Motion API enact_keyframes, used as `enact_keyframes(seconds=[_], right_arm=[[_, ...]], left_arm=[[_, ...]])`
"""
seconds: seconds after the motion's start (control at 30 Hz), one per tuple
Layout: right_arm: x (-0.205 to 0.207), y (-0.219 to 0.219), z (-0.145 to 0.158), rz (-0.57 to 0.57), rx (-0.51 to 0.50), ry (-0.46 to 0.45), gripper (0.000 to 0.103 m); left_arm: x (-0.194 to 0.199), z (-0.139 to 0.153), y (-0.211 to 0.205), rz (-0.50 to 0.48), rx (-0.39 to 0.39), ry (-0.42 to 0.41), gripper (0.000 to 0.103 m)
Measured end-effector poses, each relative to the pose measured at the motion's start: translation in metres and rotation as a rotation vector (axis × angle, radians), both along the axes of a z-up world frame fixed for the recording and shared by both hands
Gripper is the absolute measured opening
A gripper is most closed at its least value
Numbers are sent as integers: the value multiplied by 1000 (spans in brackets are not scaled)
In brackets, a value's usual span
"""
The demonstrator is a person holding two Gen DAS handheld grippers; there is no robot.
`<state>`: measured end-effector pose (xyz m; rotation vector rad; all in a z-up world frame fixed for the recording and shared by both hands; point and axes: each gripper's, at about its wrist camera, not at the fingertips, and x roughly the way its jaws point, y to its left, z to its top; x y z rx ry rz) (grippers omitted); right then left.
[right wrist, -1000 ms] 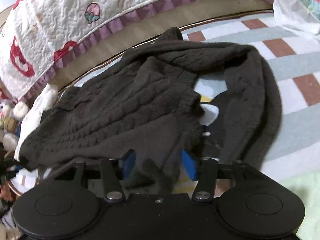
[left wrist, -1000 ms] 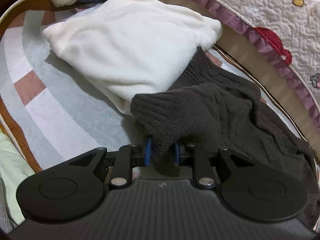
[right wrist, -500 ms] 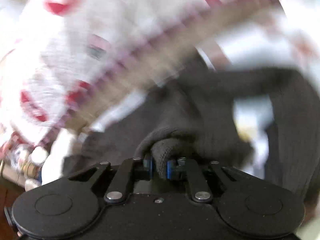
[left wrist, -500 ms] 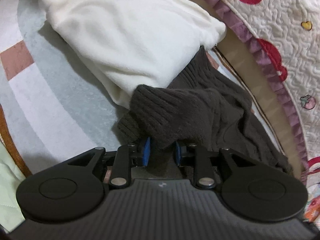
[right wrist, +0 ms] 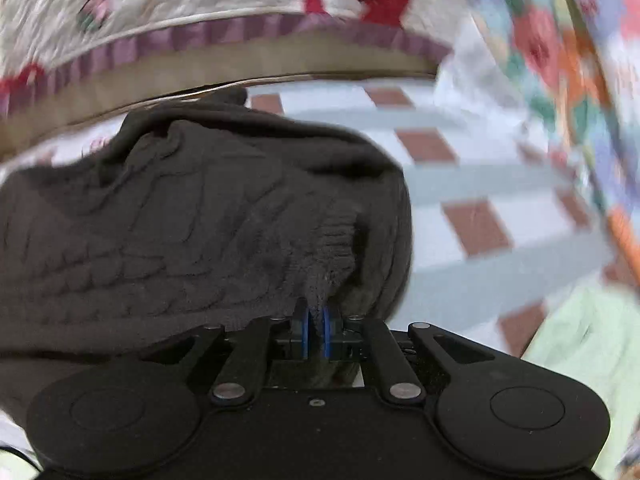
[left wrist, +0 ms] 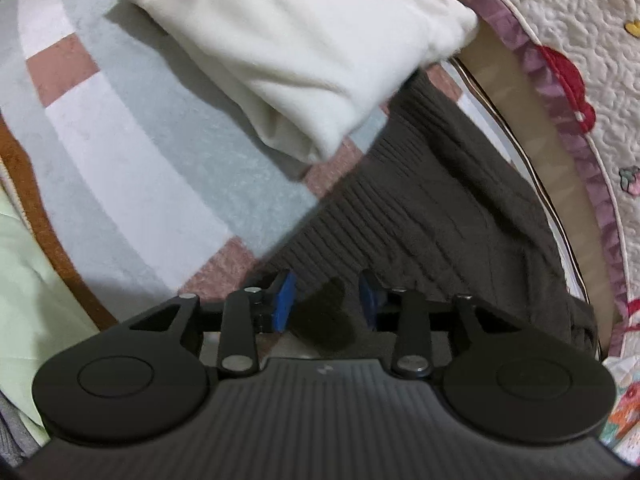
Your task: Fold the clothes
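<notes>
A dark brown cable-knit sweater (left wrist: pixel 436 208) lies on the checked bed sheet, its ribbed hem stretched toward me. My left gripper (left wrist: pixel 326 300) has its blue pads wider apart than before, with a fold of the hem still between them. In the right wrist view the sweater (right wrist: pixel 180 216) bunches up in front of my right gripper (right wrist: pixel 316 330), whose blue pads are shut tight on a pinch of its knit edge. This view is motion-blurred.
A folded cream-white fleece garment (left wrist: pixel 296 44) lies just beyond the sweater's hem. A quilted cover with purple trim (left wrist: pixel 568 92) runs along the far side. Light green bedding (left wrist: pixel 36 280) sits at the left, and floral fabric (right wrist: pixel 560 40) at the right.
The sweater's hem has been pulled taut and flatter between the grippers. The left pads have spread apart. The right gripper closed on the knit and swung to the right.
</notes>
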<state>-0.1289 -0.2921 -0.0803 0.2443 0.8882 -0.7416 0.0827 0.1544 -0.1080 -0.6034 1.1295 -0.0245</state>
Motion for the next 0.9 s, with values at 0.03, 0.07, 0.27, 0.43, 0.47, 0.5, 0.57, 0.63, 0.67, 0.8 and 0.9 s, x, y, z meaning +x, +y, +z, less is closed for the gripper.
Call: enact_keyframes(seconds=[0.03, 0.07, 0.27, 0.43, 0.47, 0.5, 0.57, 0.63, 0.67, 0.8, 0.9], right_arm=[[3, 3, 7, 16, -46, 3, 10], [5, 5, 14, 26, -87, 0, 11], [-2, 8, 30, 66, -42, -130, 28], [9, 18, 19, 136, 80, -180, 29], [11, 22, 19, 159, 103, -192, 29], [13, 27, 19, 194, 127, -201, 31], [20, 37, 18, 275, 178, -217, 39], [26, 51, 14, 338, 178, -210, 56], [29, 58, 12, 368, 174, -204, 61], [37, 79, 0, 458, 107, -101, 65], [26, 73, -1, 406, 70, -72, 65]], left_arm=[[-1, 0, 3, 11, -4, -2, 40], [-1, 0, 5, 20, -6, 3, 41], [2, -9, 0, -13, 19, 70, 45], [2, -18, -10, -47, 5, 122, 54], [2, -20, -12, -50, 4, 133, 56], [3, -24, -13, -49, -7, 148, 61], [3, -23, -16, -37, -12, 123, 63], [2, -17, -23, -51, 44, 74, 10], [-1, -7, -29, -66, 85, 21, 10], [-28, 56, -39, -33, 276, -270, 8], [-43, 75, -43, -26, 378, -367, 8]])
